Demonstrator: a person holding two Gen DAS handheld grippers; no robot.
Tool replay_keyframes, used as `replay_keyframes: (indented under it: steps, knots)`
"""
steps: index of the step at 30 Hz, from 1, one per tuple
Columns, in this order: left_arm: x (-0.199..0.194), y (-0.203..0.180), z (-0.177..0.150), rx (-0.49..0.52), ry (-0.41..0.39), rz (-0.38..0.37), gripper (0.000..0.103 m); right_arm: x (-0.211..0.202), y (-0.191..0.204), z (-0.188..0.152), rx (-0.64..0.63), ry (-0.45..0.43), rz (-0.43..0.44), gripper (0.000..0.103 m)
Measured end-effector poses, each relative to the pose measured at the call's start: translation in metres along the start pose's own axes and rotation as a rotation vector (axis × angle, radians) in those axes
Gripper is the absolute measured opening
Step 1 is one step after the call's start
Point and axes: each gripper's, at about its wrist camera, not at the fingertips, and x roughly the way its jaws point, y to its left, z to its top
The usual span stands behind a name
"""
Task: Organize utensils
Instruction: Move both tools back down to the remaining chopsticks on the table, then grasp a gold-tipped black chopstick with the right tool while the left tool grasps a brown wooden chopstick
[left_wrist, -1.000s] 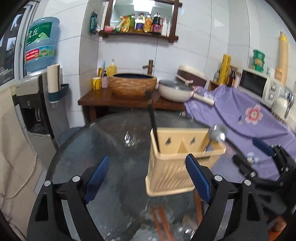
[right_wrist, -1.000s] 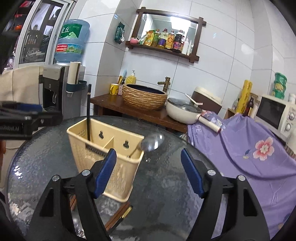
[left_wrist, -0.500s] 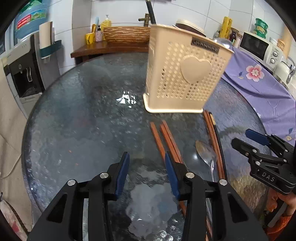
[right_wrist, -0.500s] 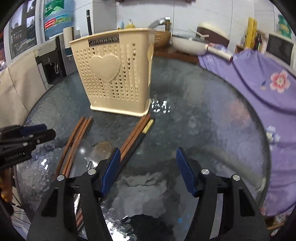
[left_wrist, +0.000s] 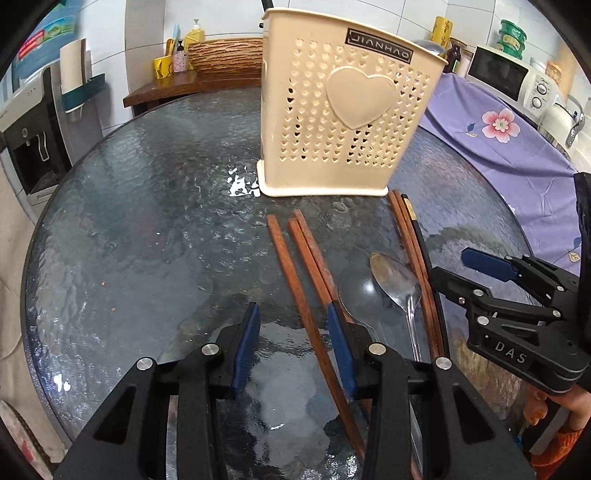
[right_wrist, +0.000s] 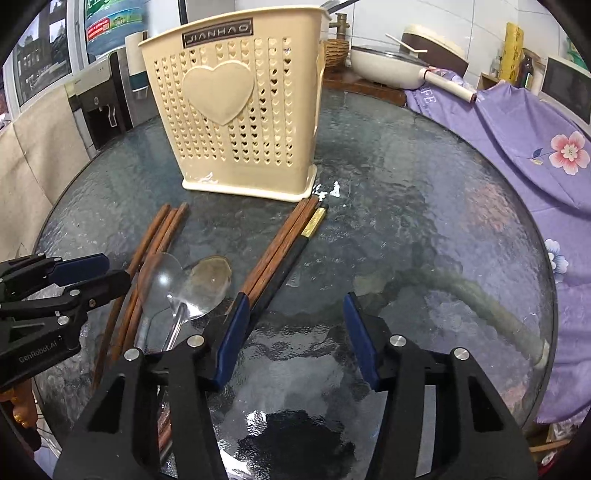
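This is a home kitchen with white tiled walls (left_wrist: 406, 14). A white microwave oven (left_wrist: 511, 79) and a cream lidded frying pan (right_wrist: 388, 64) stand by a round textured glass table (left_wrist: 147, 229), near a blue-bottled water dispenser (right_wrist: 103, 74) and a brown woven-pattern basin (left_wrist: 225, 55).

Utensils lying on the desk (left_wrist: 129, 229) before the holder (left_wrist: 343, 110)

Standing upright toward the desk's far side. Lying before it, left to right: three chopsticks (left_wrist: 303, 266), two spoons (left_wrist: 395, 280) side by side, three more chopsticks (left_wrist: 410, 236). Hovering at the near edge: left claw (left_wrist: 291, 343) over the first chopsticks, right claw (right_wrist: 291, 332) beside the last.
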Motion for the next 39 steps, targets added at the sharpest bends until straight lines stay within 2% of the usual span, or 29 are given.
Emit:
replay_keyframes:
  steps: [11,21,26,34,39]
  knots:
    - [-0.001,0.005,0.001,0.014,0.015,0.024,0.036,-0.001,-0.025,0.002,0.000,0.051,-0.007,0.042]
    - [0.012,0.003,0.022,0.016,0.038,0.041,0.036,0.010,-0.036,0.013,0.034,0.081,-0.010,0.037]
    - [0.020,0.005,0.034,0.016,0.041,0.057,0.025,0.018,-0.042,0.026,0.064,0.081,-0.027,0.030]
    - [0.031,0.001,0.046,0.023,0.041,0.079,0.018,0.037,-0.048,0.048,0.123,0.074,-0.062,0.024]
    - [0.034,0.000,0.050,0.019,0.043,0.079,0.011,0.045,-0.045,0.056,0.133,0.078,-0.076,0.017]
